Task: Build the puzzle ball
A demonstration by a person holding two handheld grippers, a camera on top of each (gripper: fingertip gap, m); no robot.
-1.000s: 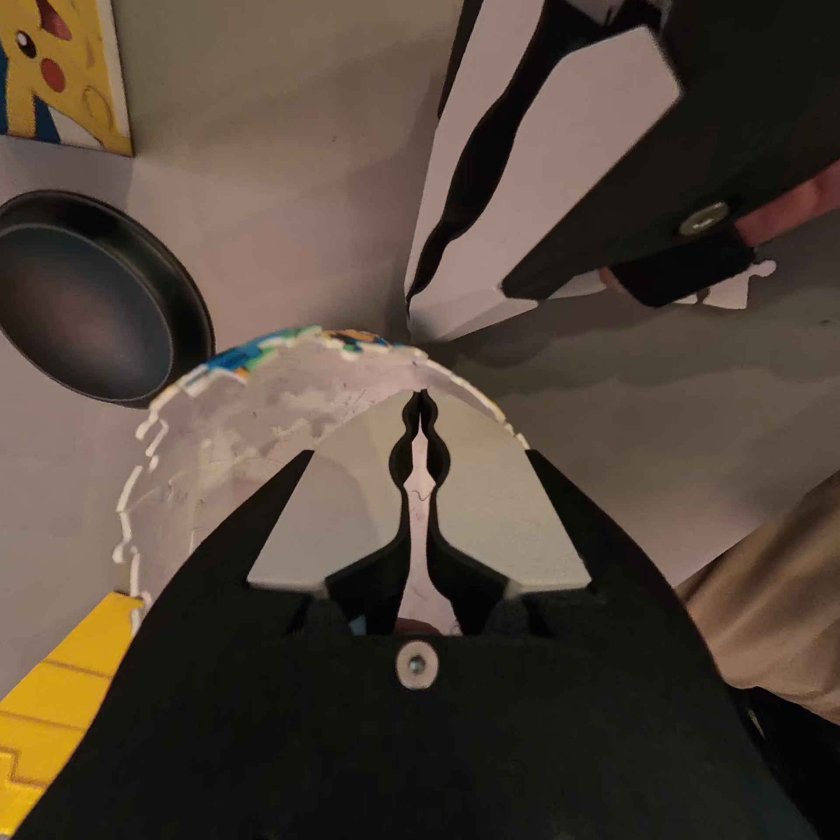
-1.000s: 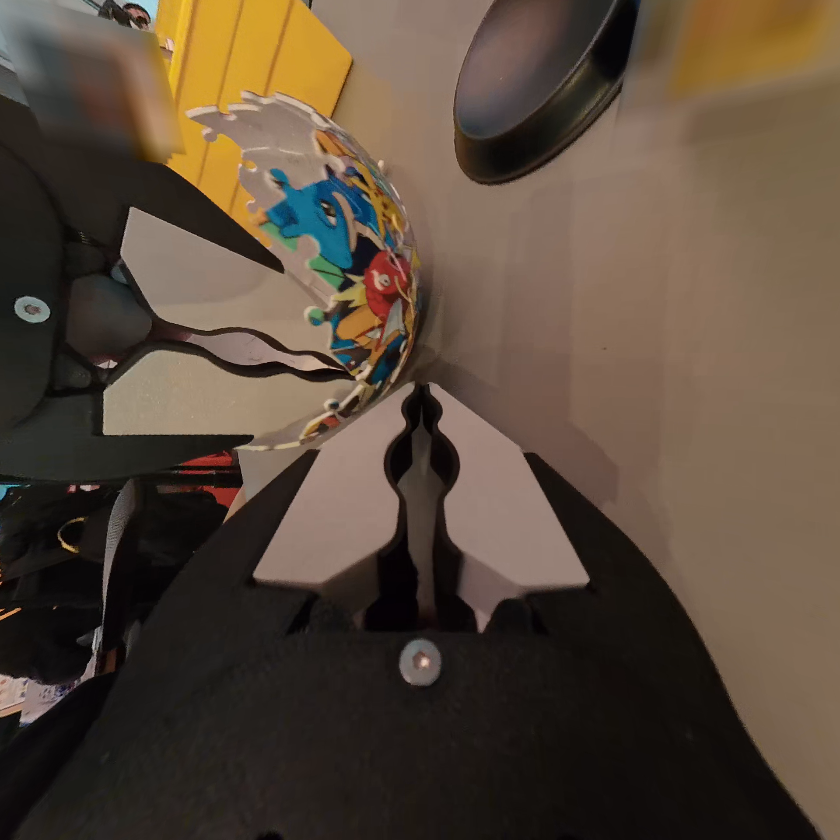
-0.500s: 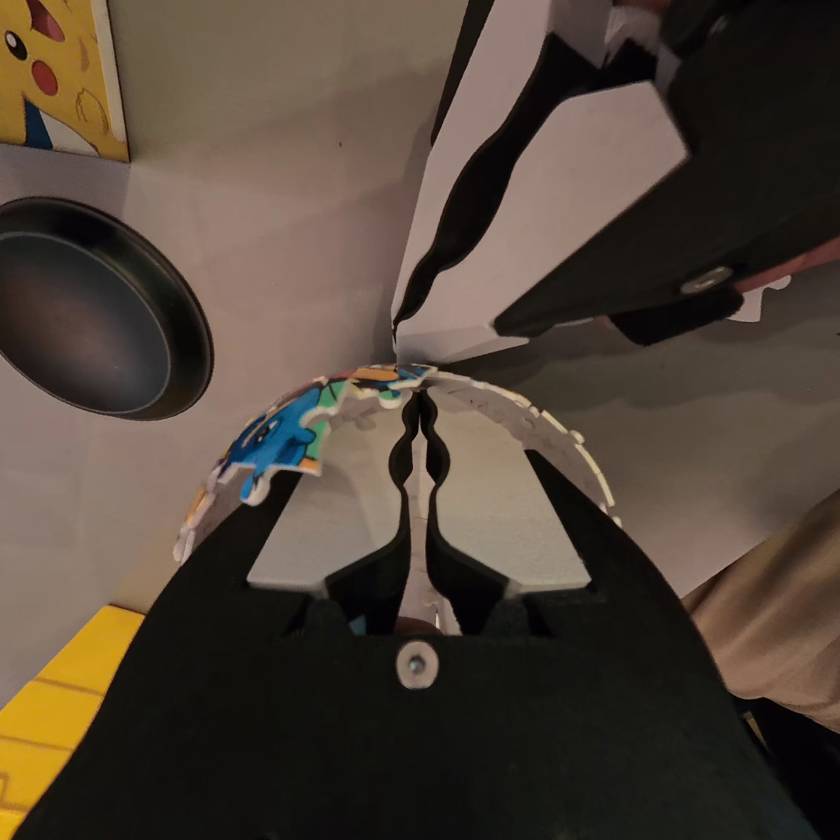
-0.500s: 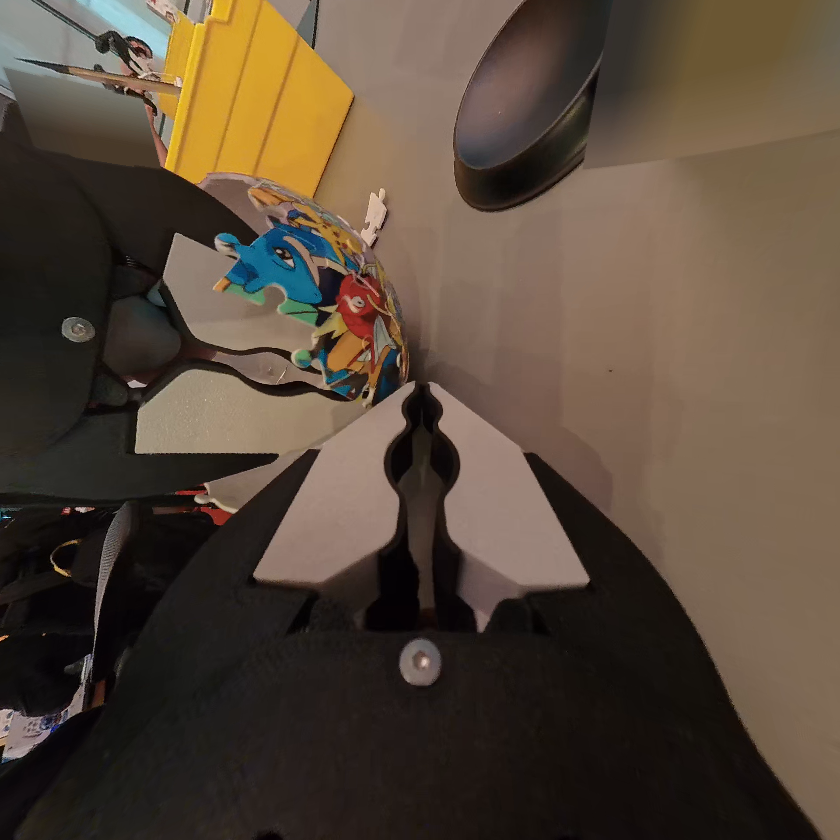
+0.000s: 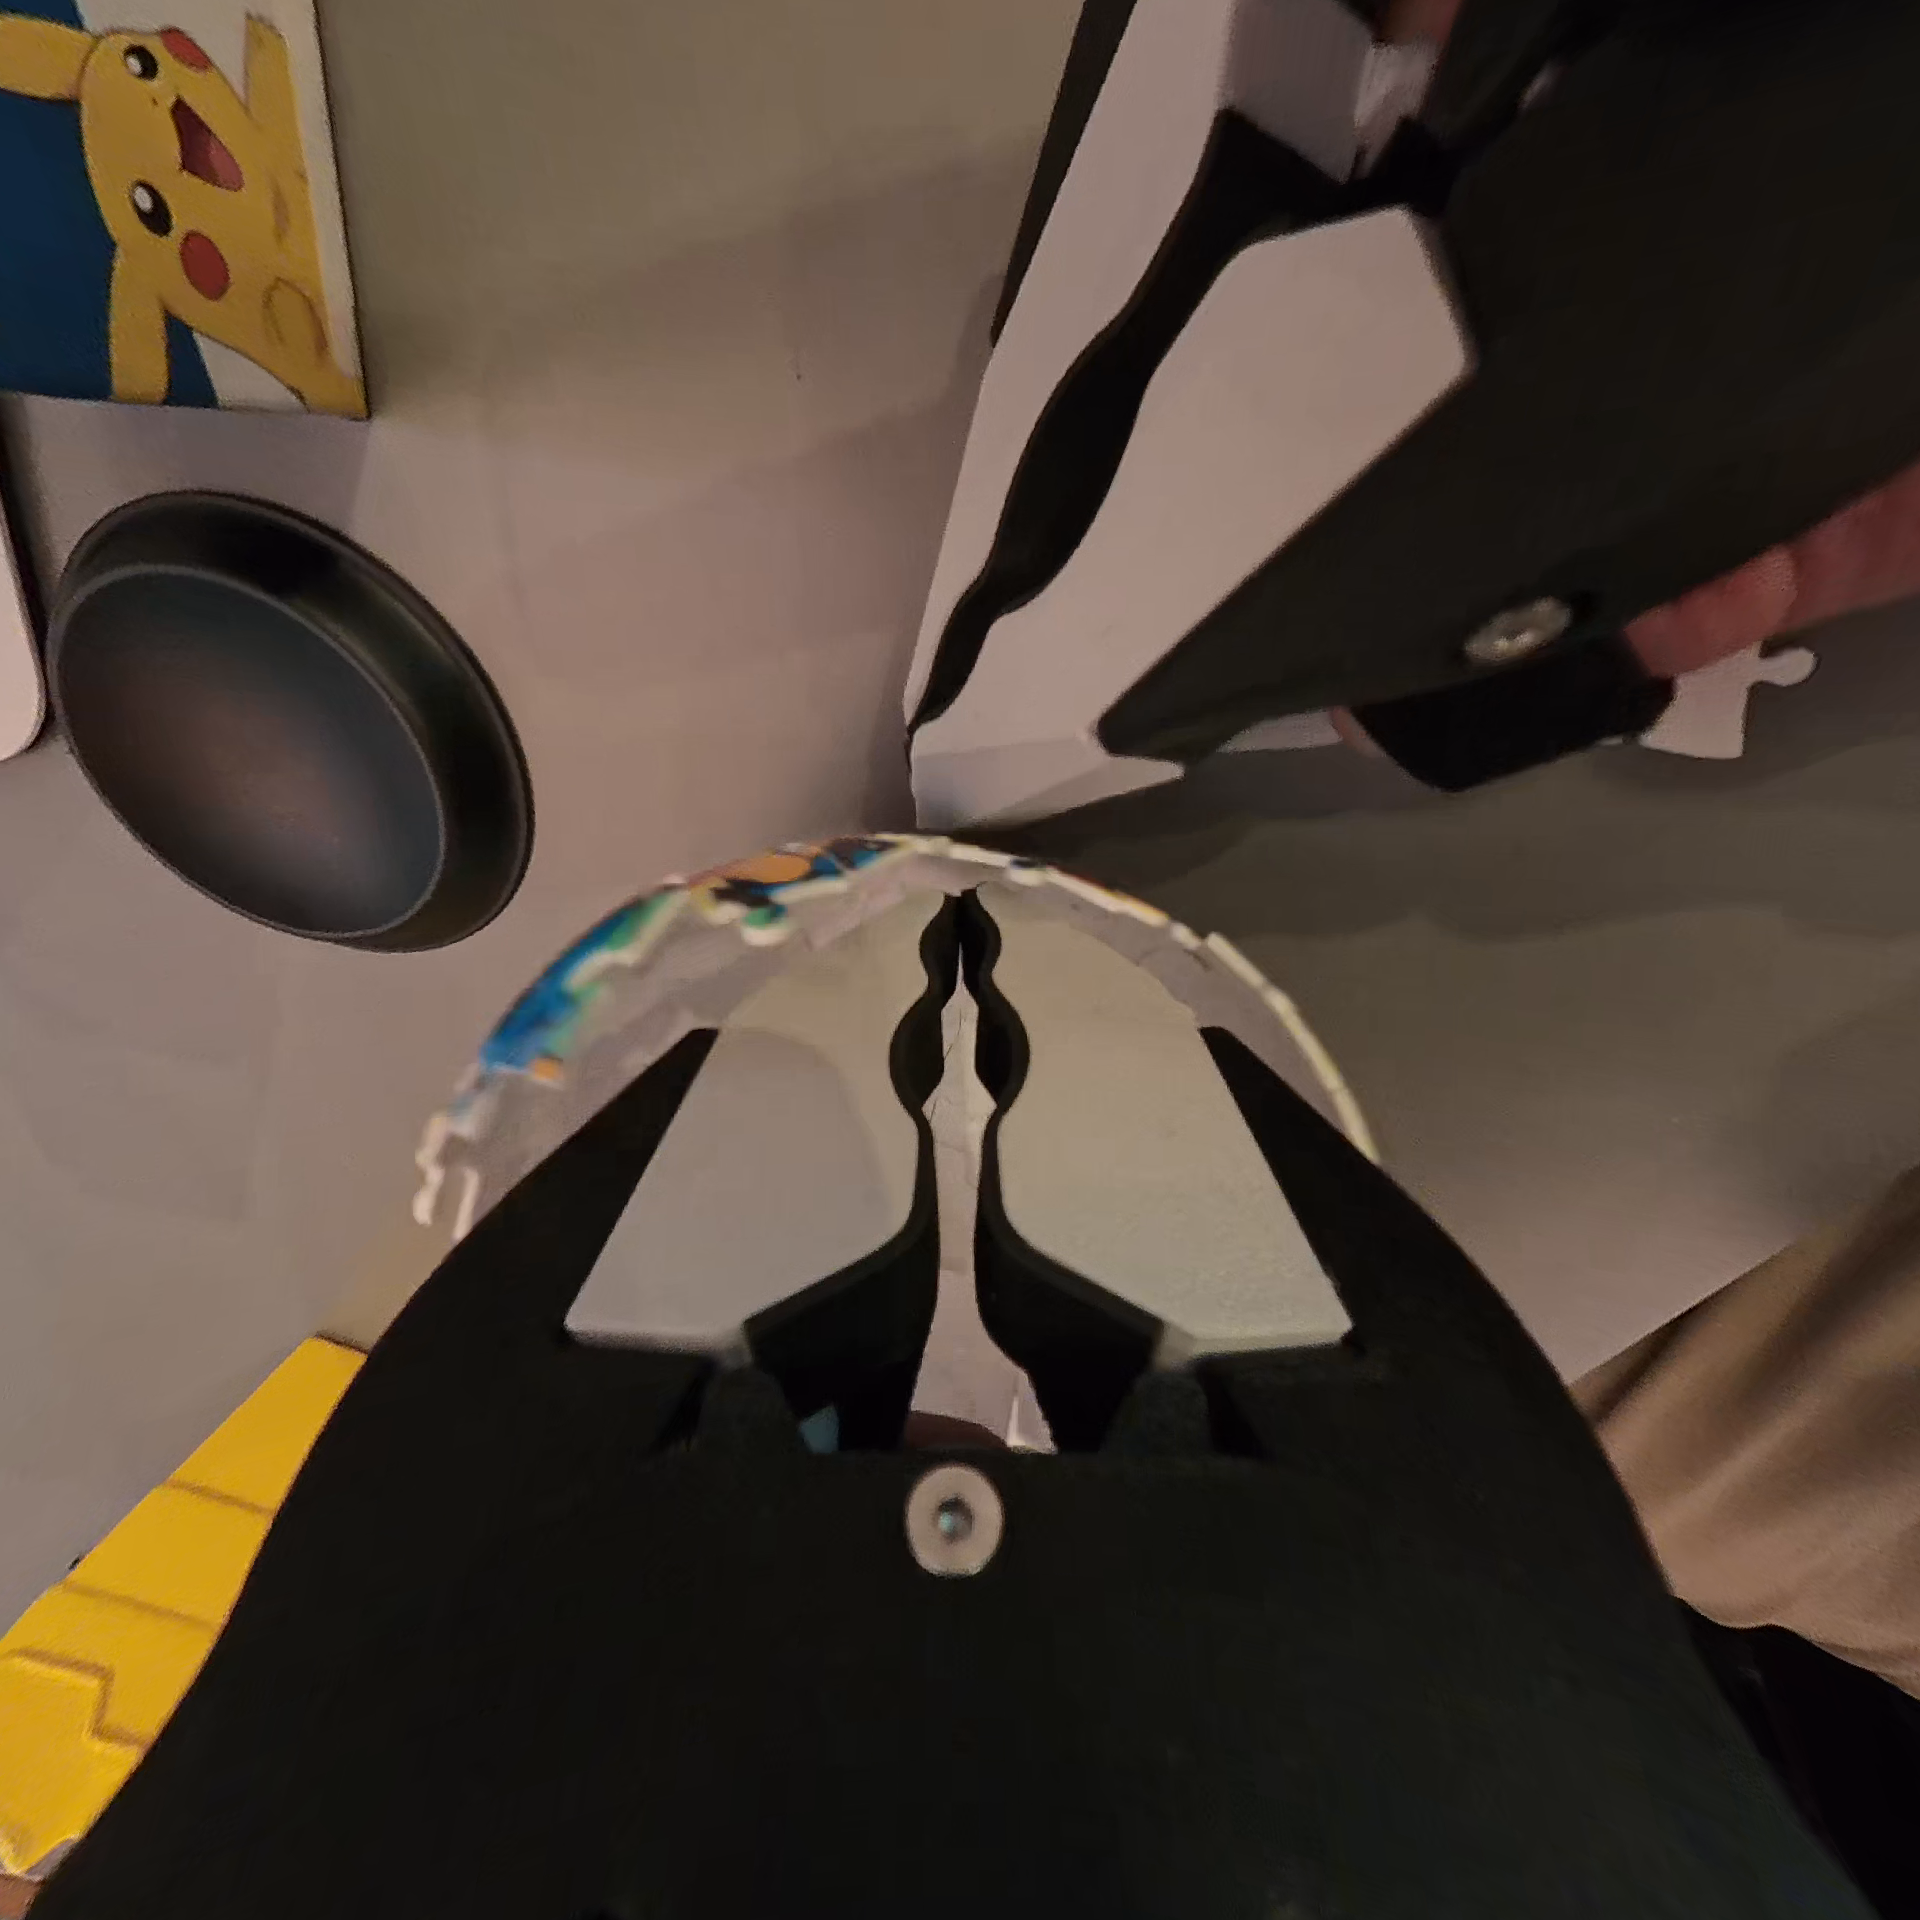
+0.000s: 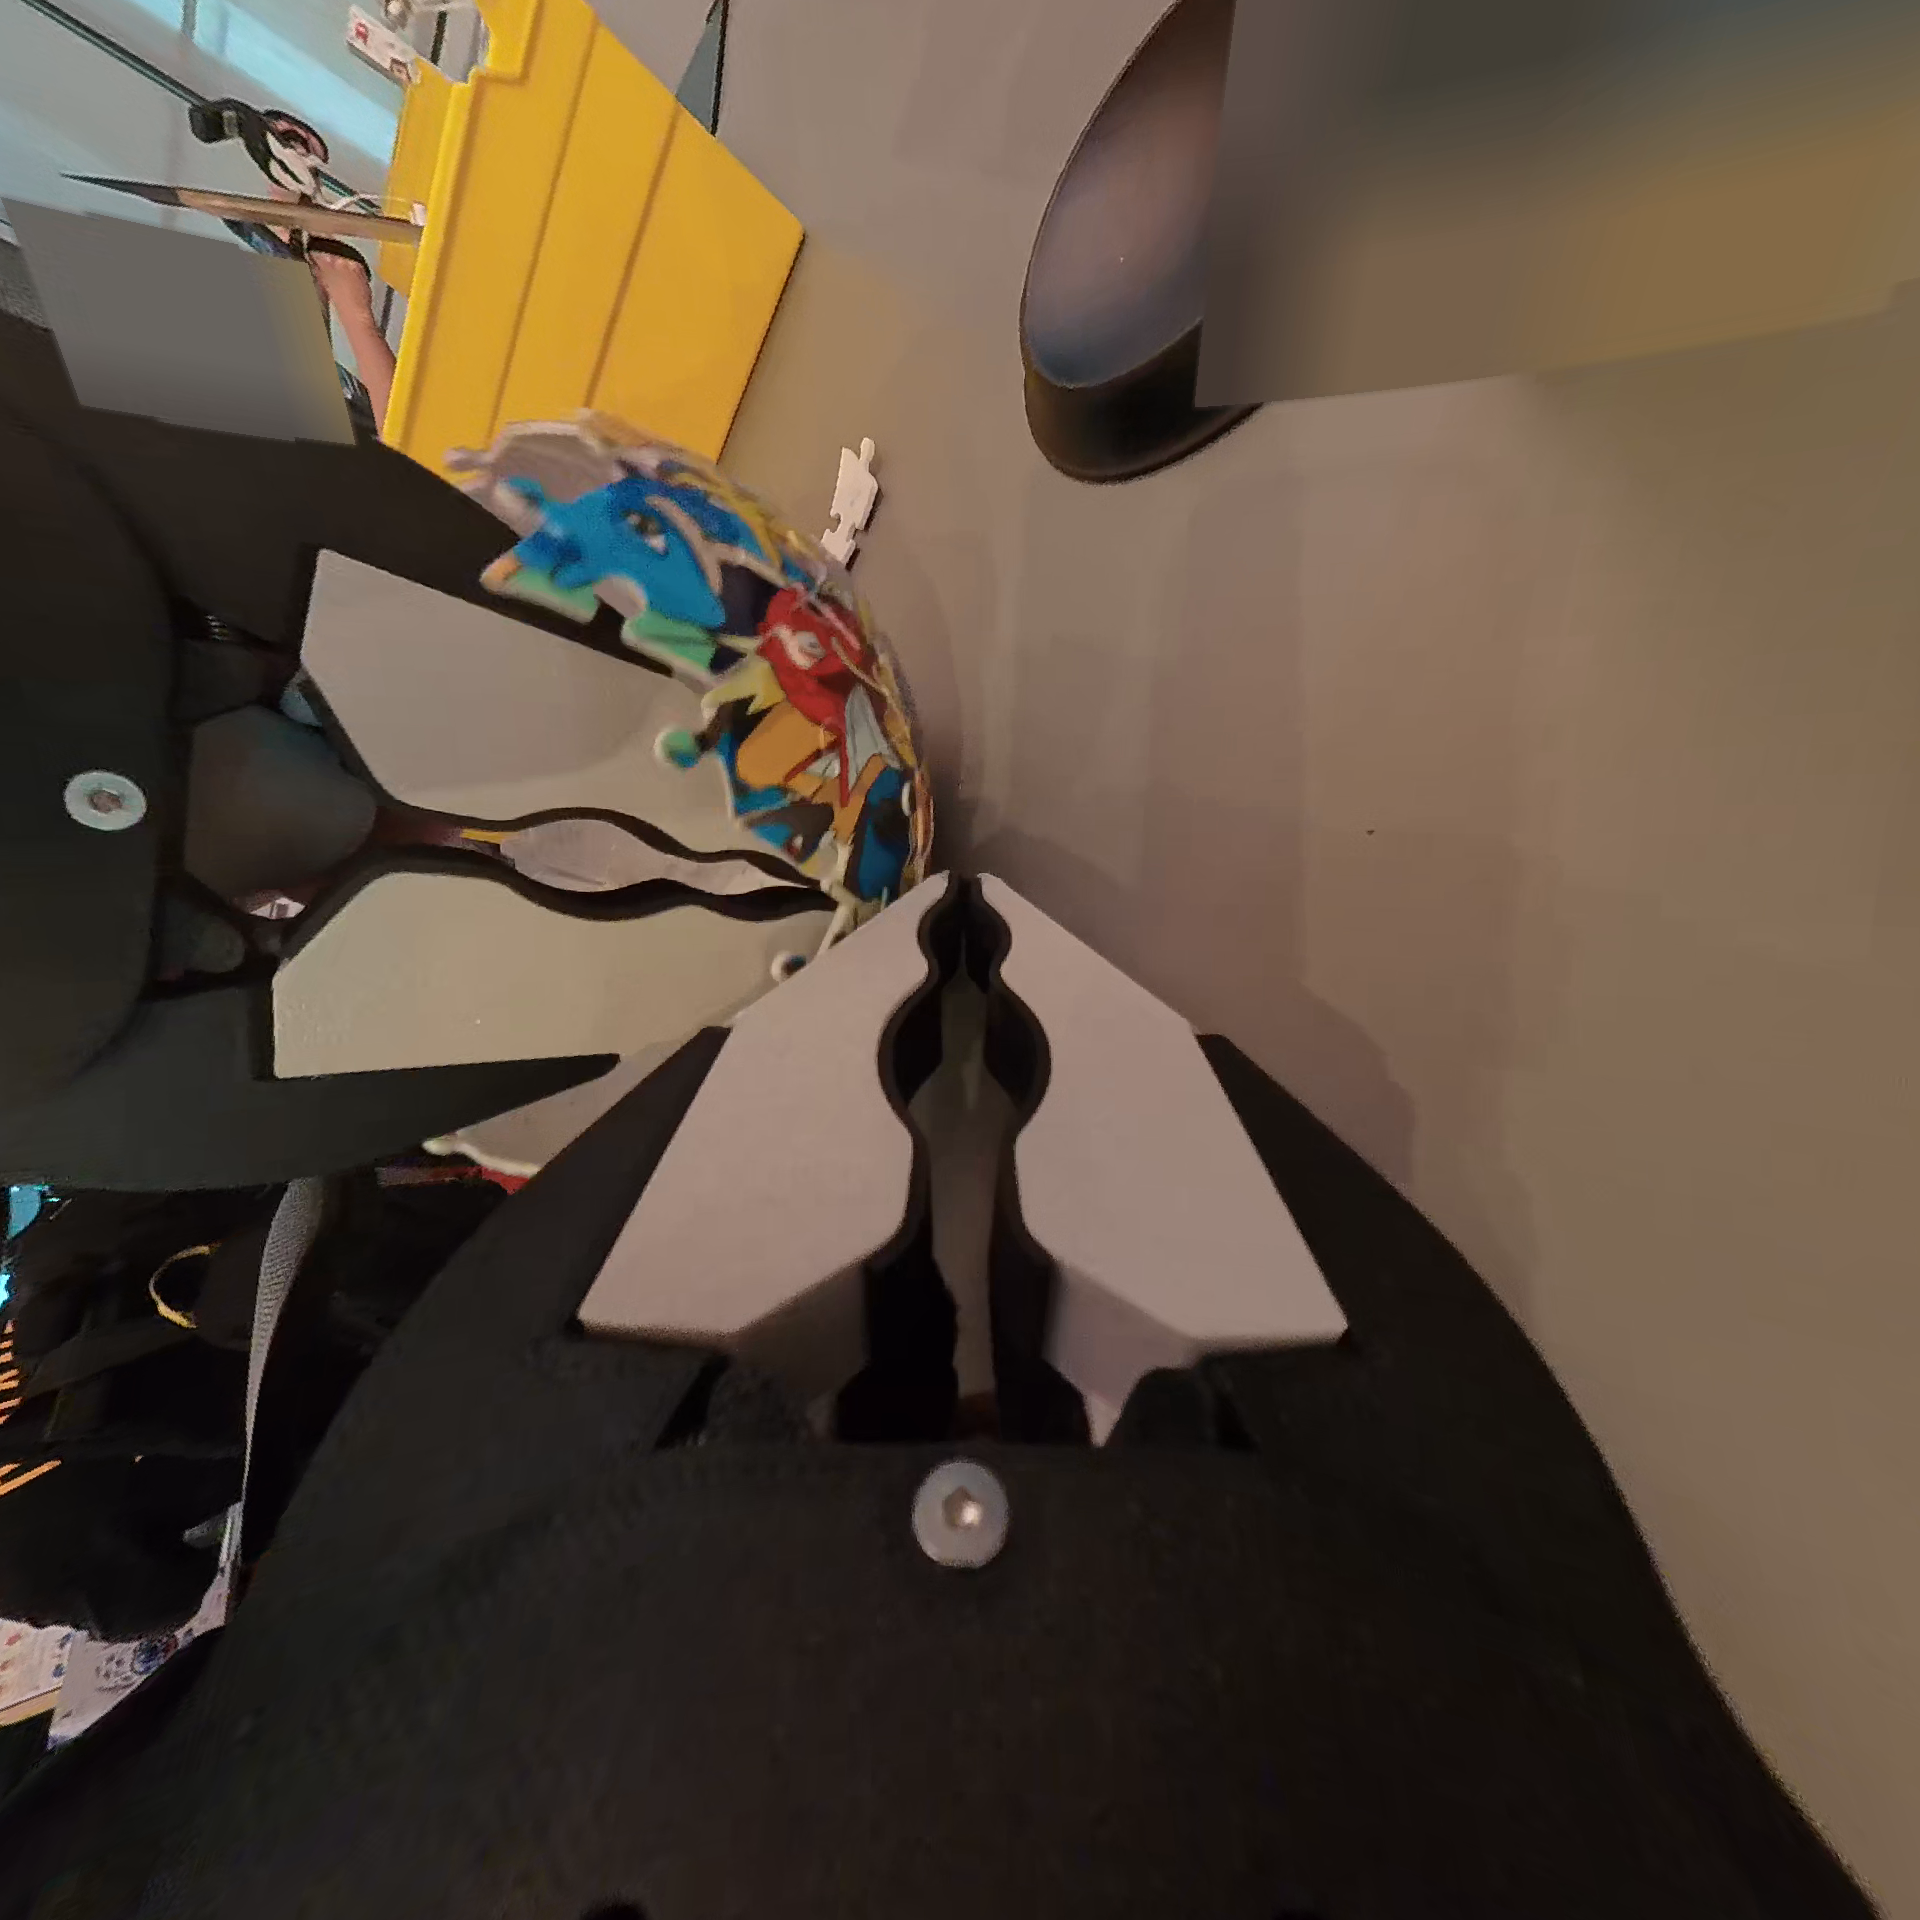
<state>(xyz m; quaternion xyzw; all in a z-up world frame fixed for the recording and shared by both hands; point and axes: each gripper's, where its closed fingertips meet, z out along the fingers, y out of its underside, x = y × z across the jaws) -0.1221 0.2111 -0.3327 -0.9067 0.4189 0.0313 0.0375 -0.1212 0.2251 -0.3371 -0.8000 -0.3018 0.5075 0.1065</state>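
While the left gripper (image 5: 958, 902) pinches the rim of the half-built puzzle ball (image 6: 821, 717), the right gripper (image 6: 964, 883) presses its near-closed tips against the shell's outer face; what it holds between them cannot be told. That curved shell is white inside, printed with blue, red and orange cartoon creatures outside, its edges jagged. Beyond the ball sit a black dish (image 5: 281, 769), a loose white piece (image 6: 852, 499) and a yellow board (image 6: 592, 239).

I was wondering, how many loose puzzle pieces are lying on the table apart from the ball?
2. One white piece lies beyond the ball near the yellow box; another lies behind the right gripper. More may be hidden.
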